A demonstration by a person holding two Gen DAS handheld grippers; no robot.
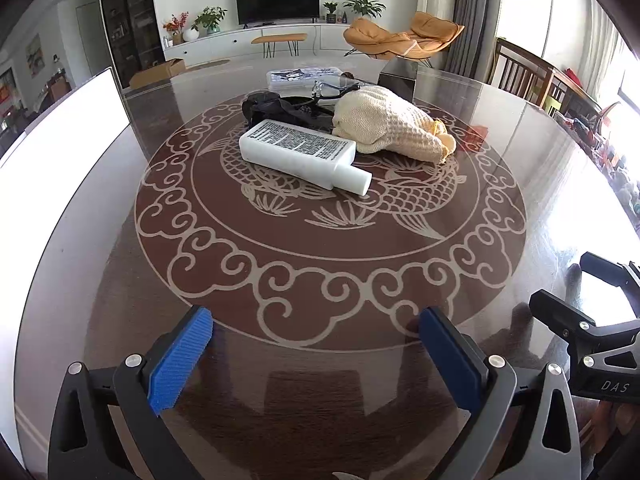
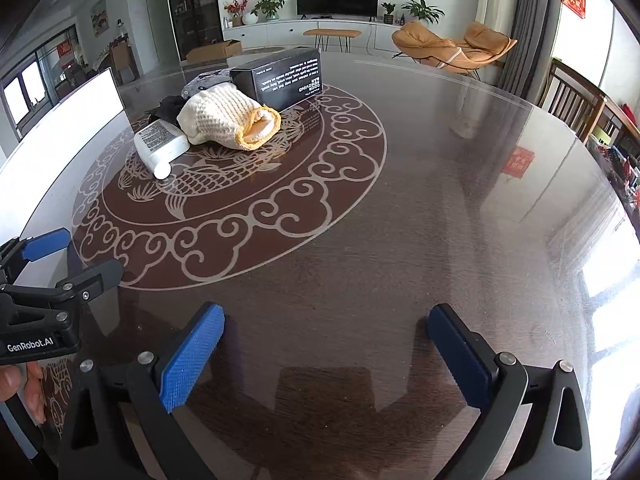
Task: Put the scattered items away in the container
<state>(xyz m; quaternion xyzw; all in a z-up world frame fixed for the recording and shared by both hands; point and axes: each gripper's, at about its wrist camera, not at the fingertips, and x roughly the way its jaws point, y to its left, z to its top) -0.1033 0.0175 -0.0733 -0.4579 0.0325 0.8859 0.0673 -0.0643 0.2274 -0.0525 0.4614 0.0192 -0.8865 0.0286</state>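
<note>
The left gripper point(image 1: 316, 344) hangs low over the near edge of the round table point(image 1: 500, 152), its 2 blue pads spread wide with nothing between them. The right gripper point(image 2: 326, 340) sits beside it, just as wide apart and just as empty.

The scattered things lie bunched together on the far side of the fish medallion, well apart from both tools. A white bottle point(image 1: 300, 152) lies flat on its side, cap pointing toward the near right. Touching it behind is a cream knitted cloth point(image 1: 384, 120) with a yellow edge, bundled up. A dark crumpled item point(image 1: 276, 108) sits behind the bottle, and a pair of glasses point(image 1: 332, 90) rests by the cloth. A black box point(image 2: 280, 76) lies just behind the cloth, and a clear plastic container point(image 1: 304, 76) with a cartoon print lies furthest back.
</note>
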